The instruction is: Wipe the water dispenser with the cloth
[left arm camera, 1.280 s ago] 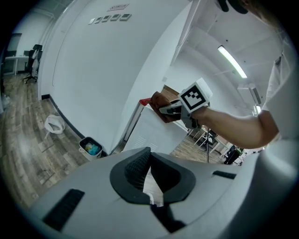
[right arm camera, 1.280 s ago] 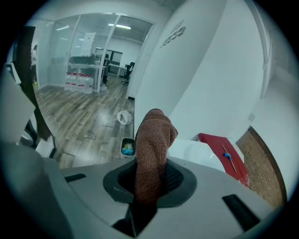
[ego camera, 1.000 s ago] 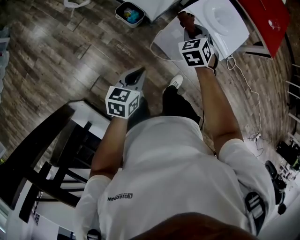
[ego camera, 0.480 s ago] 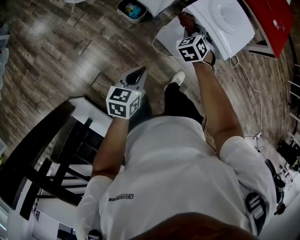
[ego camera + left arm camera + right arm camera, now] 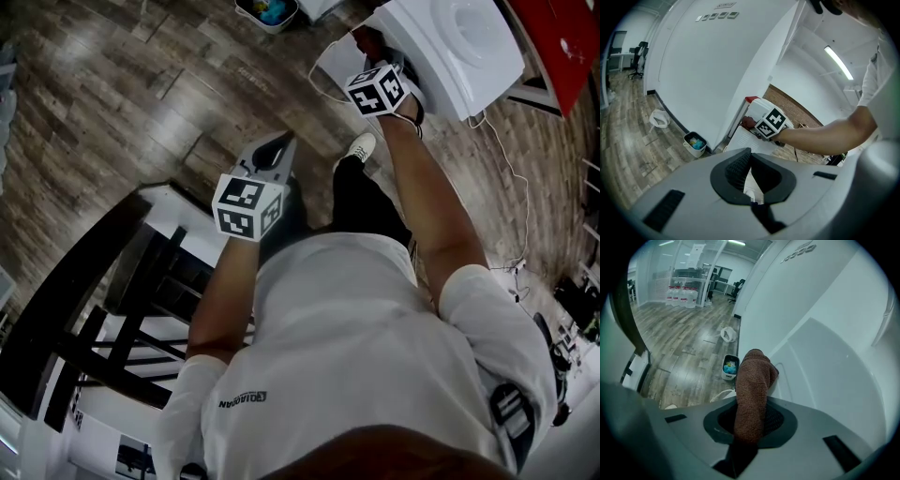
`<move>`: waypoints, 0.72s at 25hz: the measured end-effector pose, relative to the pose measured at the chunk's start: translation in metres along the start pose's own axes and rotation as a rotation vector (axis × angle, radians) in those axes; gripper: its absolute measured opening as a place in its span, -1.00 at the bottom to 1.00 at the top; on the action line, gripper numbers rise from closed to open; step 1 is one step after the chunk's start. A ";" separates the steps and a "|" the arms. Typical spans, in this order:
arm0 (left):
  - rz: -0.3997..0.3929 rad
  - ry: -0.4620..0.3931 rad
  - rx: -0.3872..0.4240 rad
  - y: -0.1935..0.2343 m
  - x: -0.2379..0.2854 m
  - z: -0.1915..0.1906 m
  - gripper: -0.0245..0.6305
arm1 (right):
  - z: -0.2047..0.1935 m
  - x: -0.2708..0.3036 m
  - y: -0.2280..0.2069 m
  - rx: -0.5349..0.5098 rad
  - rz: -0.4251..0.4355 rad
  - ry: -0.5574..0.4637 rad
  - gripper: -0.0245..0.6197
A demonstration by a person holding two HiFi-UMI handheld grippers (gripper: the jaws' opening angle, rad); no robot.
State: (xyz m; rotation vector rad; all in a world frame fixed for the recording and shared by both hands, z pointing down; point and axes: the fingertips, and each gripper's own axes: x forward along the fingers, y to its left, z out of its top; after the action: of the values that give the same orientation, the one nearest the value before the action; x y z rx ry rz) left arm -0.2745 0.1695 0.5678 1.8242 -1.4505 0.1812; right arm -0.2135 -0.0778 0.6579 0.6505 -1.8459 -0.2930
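Right gripper: jaws clamped on the brown cloth, which is bunched into a roll sticking out past the fingertips. The cloth's free end sits against the white side panel of the water dispenser and looks like it's touching near the panel's edge. In the head view that arm is stretched out, marker cube right at the dispenser's near face. Left gripper: fingertips closed together with nothing between them, only floor visible through the small gap behind the tips. It's held well back from the dispenser, close to the person's body, and its camera looks toward the dispenser. Person's white shoe is on the wood floor between the left gripper and the dispenser. White cable loops on the floor just beside the dispenser's base. Small bin with blue stuff inside stands at the wall, near the dispenser on the far side from the person. Black-framed furniture is well away from the dispenser, behind the left arm.
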 end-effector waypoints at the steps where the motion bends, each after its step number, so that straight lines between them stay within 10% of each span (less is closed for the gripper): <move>1: 0.002 0.001 -0.004 0.001 0.000 -0.001 -0.94 | -0.002 0.004 0.002 0.000 0.003 0.005 -0.77; 18: 0.027 0.032 -0.056 0.010 0.004 -0.018 -0.93 | -0.030 0.077 0.045 0.009 0.058 0.116 -0.77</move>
State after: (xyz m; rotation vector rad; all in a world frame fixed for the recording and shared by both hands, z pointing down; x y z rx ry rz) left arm -0.2758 0.1776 0.5872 1.7503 -1.4443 0.1801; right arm -0.2175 -0.0813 0.7515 0.6066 -1.7531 -0.2041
